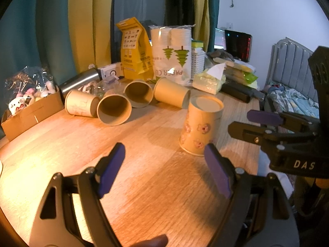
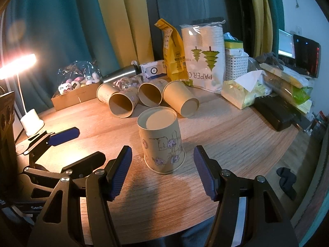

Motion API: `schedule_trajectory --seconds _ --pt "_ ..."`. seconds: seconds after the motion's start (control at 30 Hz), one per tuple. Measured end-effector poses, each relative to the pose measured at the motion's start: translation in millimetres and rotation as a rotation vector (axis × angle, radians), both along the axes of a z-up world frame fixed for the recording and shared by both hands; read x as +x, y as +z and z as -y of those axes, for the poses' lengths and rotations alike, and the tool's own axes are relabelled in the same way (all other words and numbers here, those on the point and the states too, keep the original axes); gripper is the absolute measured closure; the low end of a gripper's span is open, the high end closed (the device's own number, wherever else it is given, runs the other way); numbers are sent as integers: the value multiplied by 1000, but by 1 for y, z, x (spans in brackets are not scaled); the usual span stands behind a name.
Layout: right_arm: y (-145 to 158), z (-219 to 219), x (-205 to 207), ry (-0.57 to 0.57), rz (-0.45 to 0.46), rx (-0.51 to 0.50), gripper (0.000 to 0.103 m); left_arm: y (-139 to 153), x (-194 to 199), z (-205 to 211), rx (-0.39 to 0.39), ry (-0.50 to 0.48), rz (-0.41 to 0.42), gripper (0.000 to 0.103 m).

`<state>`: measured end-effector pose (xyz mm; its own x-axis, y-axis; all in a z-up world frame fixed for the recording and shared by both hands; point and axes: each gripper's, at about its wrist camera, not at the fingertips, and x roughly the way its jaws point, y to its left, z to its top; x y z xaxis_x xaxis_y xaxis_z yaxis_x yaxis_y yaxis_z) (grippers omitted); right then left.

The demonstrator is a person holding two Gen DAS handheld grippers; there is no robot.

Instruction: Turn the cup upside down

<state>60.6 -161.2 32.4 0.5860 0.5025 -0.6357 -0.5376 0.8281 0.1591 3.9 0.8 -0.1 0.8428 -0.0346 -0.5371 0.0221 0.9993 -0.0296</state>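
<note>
Tapered paper cup (image 2: 161, 142) inverted, woodgrain table (image 2: 236, 135).

Both grippers are just hanging low over the near side, fingers pointing toward the far side. Left gripper (image 1: 164, 170) has its jaws spread wide with nothing between the purple pads (image 1: 112, 169). Right gripper (image 2: 163, 171) is the same deal, wide apart and gripping nothing, blue ribbed pads (image 2: 121, 171) facing each other. The two sit close side by side.
</note>
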Motion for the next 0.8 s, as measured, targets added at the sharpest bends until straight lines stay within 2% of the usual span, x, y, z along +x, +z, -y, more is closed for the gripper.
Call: schedule_trajectory --seconds 0.07,0.8 --pt "0 1 1 1 0 -1 38 0 0 -1 -1 3 2 11" --pt "0 1 1 6 2 3 38 -2 0 -1 -6 12 -5 9"
